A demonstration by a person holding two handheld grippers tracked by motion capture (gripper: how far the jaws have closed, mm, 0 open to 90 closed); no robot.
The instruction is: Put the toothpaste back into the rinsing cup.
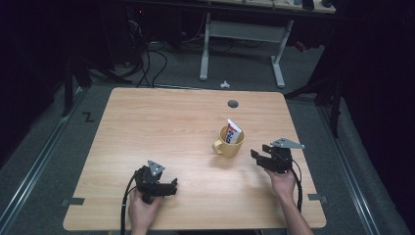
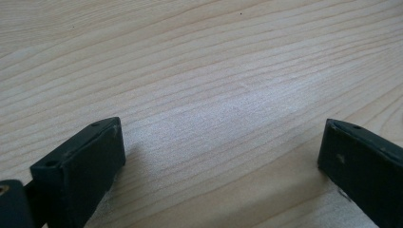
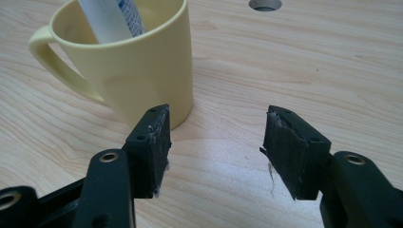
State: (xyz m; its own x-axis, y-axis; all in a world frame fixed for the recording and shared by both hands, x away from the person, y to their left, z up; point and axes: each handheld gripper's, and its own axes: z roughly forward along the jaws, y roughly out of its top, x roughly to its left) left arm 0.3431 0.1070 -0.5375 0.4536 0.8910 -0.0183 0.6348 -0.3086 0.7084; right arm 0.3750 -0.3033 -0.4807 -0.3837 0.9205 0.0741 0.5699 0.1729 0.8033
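The tube is stood in the yellow mug, leaned away from the handle, cap end probably down. White with blue and red print. Just beside the mug, the right gripper is held spread and empty; the left gripper likewise, well apart.

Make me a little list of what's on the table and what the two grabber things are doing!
table: light wooden top with a round hole near the far edge
mug: yellow mug, upright, handle toward the left in the high view
in the mug: white toothpaste tube leaning, sticking out the top
left hand-held gripper: open, nothing between the jaws, over bare wood
right hand-held gripper: open, empty, beside the mug, not touching it
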